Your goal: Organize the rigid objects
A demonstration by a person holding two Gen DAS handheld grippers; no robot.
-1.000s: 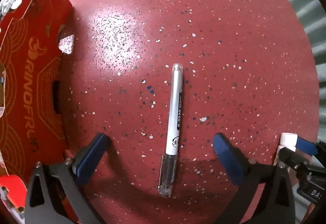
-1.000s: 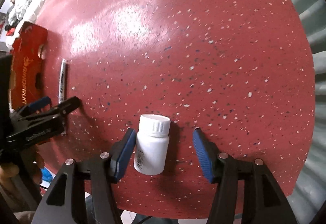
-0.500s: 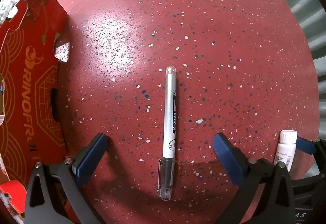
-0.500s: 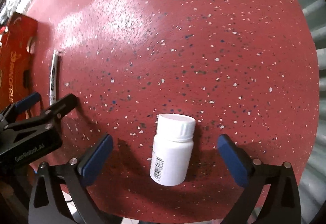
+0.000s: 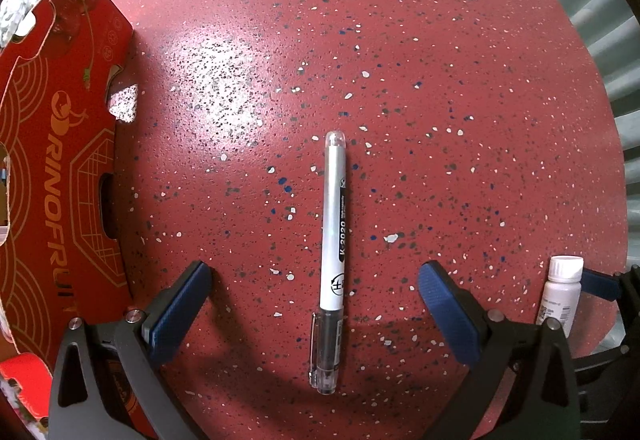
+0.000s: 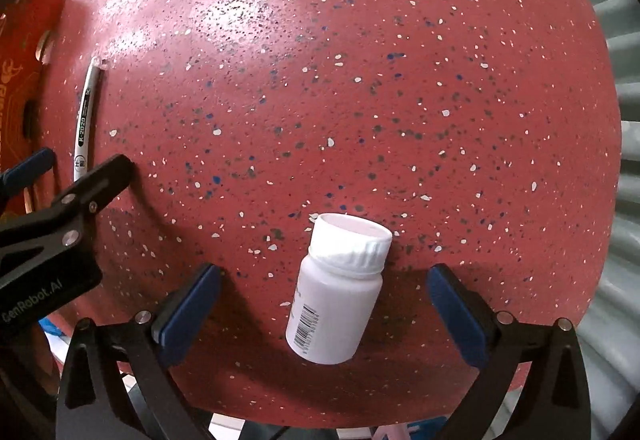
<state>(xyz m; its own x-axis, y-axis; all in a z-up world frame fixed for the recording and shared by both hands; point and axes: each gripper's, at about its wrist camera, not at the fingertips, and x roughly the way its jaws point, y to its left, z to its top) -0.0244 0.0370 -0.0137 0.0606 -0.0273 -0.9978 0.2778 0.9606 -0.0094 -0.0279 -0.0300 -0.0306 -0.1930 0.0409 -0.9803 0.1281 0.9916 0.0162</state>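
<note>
A silver and white pen (image 5: 335, 240) with a clear cap lies on the red speckled round table (image 5: 400, 60), pointing away, between the wide-open fingers of my left gripper (image 5: 316, 288). A white pill bottle (image 6: 340, 288) stands upright on the table between the wide-open fingers of my right gripper (image 6: 324, 300), touching neither pad. The bottle also shows in the left wrist view (image 5: 560, 292) at the right. The pen shows in the right wrist view (image 6: 85, 124) at the left, beside the left gripper's fingers (image 6: 96, 180).
A red cardboard fruit box (image 5: 52, 168) stands along the table's left side, close to the left gripper's left finger. The table's near edge (image 6: 360, 416) runs just below the bottle. Grey corrugated panels (image 5: 616, 40) lie beyond the table on the right.
The right gripper has opened wide and let go of the bottle, which now stands free. The left gripper has shifted slightly and the pen lies straighter between its fingers.
</note>
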